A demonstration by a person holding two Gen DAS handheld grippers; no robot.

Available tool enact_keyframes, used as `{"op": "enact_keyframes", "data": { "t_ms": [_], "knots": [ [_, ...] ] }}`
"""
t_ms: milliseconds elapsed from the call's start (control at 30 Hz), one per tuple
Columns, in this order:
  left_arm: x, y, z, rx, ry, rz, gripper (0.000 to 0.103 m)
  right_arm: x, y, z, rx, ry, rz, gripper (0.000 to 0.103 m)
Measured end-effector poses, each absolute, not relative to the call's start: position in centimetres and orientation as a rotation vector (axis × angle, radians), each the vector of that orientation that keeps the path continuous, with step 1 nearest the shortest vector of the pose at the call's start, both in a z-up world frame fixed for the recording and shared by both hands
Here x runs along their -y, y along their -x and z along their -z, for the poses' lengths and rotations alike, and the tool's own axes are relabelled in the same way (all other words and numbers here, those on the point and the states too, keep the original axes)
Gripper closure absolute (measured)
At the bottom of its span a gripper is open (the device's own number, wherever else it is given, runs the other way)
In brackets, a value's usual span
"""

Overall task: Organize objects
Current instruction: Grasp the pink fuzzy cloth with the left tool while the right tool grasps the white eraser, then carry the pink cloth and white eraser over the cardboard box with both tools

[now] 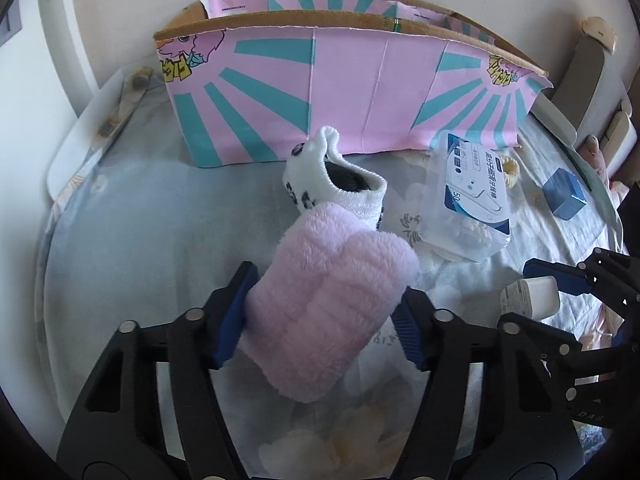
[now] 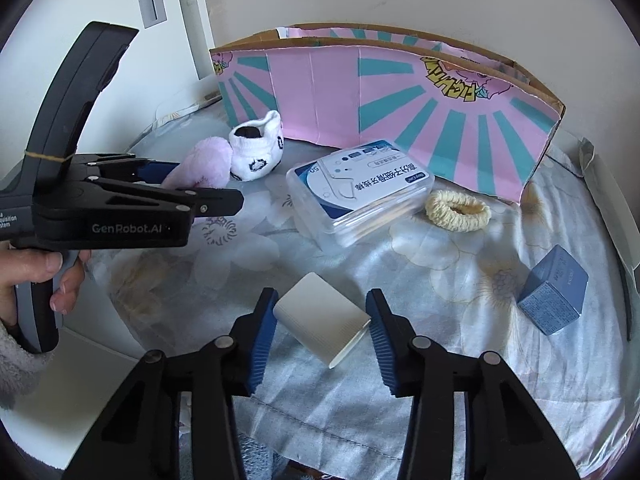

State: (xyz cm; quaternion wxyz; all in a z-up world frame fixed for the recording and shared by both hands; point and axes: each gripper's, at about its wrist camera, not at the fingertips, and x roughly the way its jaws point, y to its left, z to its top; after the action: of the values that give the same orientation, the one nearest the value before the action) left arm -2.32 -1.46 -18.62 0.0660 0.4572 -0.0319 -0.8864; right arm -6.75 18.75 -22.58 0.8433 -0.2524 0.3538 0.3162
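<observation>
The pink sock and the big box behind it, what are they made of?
Pink sock: looks like soft plush fleece, fuzzy and matte all over. Big box: cardboard, since brown torn edges show along the top, with a smooth pink and teal printed face.

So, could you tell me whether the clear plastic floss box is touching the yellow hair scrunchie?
Apart. The right wrist view shows a strip of bedsheet between the floss box and the scrunchie, beside its right corner.

The left gripper (image 1: 324, 320) has its fingers (image 1: 236, 316) pressed against something soft. The right gripper (image 2: 324, 332) has fingers (image 2: 262, 332) touching both sides of a small item.
</observation>
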Motion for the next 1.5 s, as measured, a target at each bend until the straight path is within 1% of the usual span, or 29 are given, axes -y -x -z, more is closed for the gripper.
{"op": "enact_keyframes", "data": {
  "t_ms": [33, 167, 433, 633, 900, 1133, 1500],
  "knots": [
    [1.5, 2.3, 18.6, 0.101, -1.381, 2.672, 0.05, -18.8, 6.8, 22.6, -0.748, 0.533, -0.667, 0.061],
    [1.6, 2.3, 18.4, 0.105, -1.37, 2.662, 0.056, -18.8, 6.8, 22.6, -0.751, 0.528, -0.662, 0.062],
    [1.6, 1.7, 17.3, 0.05, -1.319, 2.595, 0.062, -19.1, 7.0, 21.0, -0.735, 0.509, -0.652, 0.062],
    [0.7, 1.0, 15.0, 0.058, -1.257, 2.555, 0.062, -19.0, 7.0, 17.9, -0.707, 0.468, -0.592, 0.062],
    [-0.8, 0.1, 9.0, -0.036, -1.162, 2.495, 0.062, -17.9, 6.8, 11.1, -0.703, 0.387, -0.513, 0.062],
    [-3.0, 0.0, 4.3, 0.032, -1.072, 2.455, 0.062, -16.8, 6.4, 5.8, -0.678, 0.303, -0.404, 0.062],
    [-3.7, 2.2, 0.6, 0.016, -0.976, 2.505, 0.062, -16.9, 5.1, 2.6, -0.631, 0.288, -0.367, 0.062]
  ]
}}
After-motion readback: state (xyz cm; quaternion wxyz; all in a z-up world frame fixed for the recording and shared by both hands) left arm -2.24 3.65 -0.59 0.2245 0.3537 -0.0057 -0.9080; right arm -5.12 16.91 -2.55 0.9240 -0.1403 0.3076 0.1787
